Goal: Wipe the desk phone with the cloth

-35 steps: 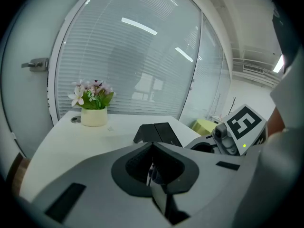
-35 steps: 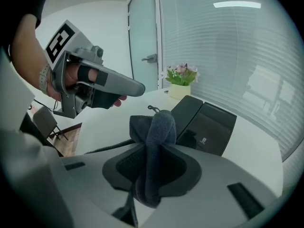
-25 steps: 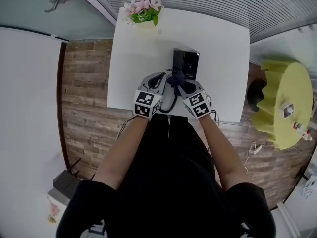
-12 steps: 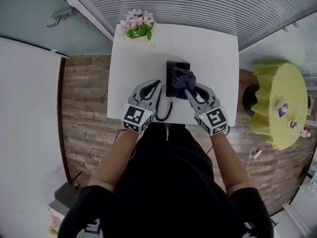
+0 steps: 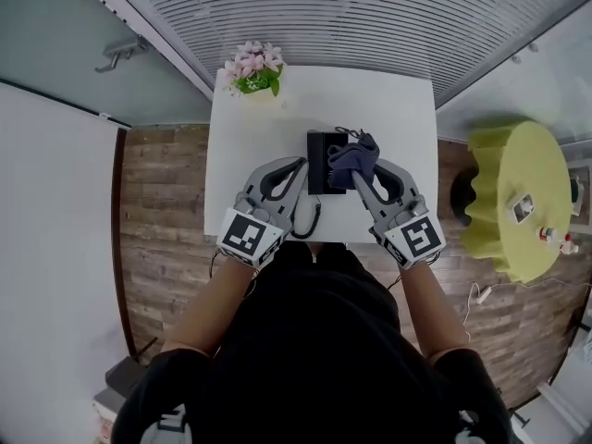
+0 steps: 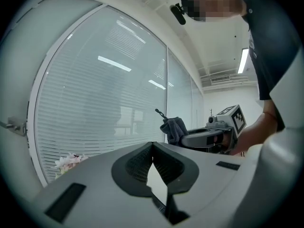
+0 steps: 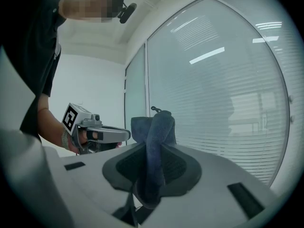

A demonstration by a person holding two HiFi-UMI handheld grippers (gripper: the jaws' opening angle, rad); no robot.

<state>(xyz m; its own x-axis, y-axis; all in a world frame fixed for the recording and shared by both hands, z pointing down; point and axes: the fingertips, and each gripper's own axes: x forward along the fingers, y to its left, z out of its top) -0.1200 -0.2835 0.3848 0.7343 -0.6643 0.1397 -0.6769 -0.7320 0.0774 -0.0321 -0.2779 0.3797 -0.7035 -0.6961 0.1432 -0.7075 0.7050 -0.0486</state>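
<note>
- My right gripper (image 5: pixel 361 178) had its jaws clamped on the cloth (image 5: pixel 356 155), a dark blue fold bunched up past the tips
- My left gripper (image 6: pixel 152 146) had its jaws pressed together at the tips, with nothing between them
- The desk phone (image 5: pixel 319 160) sat black near the middle of the white bench (image 5: pixel 407 128), its coiled cord (image 5: pixel 312 218) trailing toward me; the cloth overlapped its right part, though I could not tell whether it was touching or just above
- I judged the cloth soft and limp, so a hold close to the bunch would keep a firm pad for wiping
- The phone looked like light, hard plastic that might slide on the smooth bench; I reckoned its body was the place to steady it, not the cord
- Only the head view showed the phone, the cord and the flowers (image 5: pixel 252 70) at the far left corner
- The gripper views faced the window blinds (image 6: pixel 109 94) and missed the phone, but the right gripper view showed the cloth running down between my jaws
</note>
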